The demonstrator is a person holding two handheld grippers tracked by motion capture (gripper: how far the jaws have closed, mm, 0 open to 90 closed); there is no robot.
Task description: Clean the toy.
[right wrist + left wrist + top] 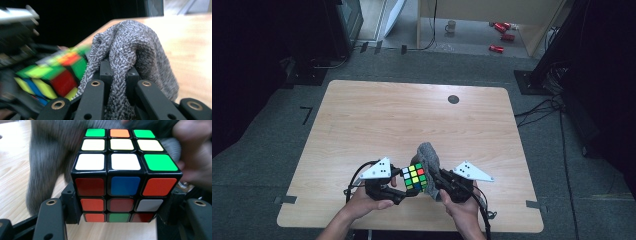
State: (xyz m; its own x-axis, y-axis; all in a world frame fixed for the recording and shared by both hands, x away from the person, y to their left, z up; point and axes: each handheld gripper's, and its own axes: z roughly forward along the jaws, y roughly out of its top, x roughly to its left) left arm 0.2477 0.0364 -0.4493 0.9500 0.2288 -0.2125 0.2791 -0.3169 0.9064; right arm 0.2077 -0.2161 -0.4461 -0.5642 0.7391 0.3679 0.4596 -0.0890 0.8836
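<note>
At the near edge of the counter (pixel 362 120), two bare forearms come in from below, each hand wrapped around a claw held low over the wood. The left claw (pixel 404 192) points toward the right one, and its jaws are clamped on the two sides of a puzzle cube (pixel 414 177). In the left gripper view the cube (pixel 125 177) sits squarely between the black jaws, with white, green and orange stickers on top and red, blue, orange, white and green ones on the near face. The right claw (pixel 434 182) faces the left one and pinches a bunched grey cloth (pixel 428 156). In the right gripper view the knitted cloth (pixel 132 50) is squeezed tight between the jaws and drapes over them, just beside the blurred cube (pixel 55 72). No writing can be read on either thing.

The counter is pale wood grain with rounded corners and a dark round cap (pixel 453 99) near its far edge. Around it lies grey carpet with trailing cables (pixel 542 107). Farther back, a mug (pixel 451 26) and red cans (pixel 503 30) lie on the floor, with dark equipment at both sides.
</note>
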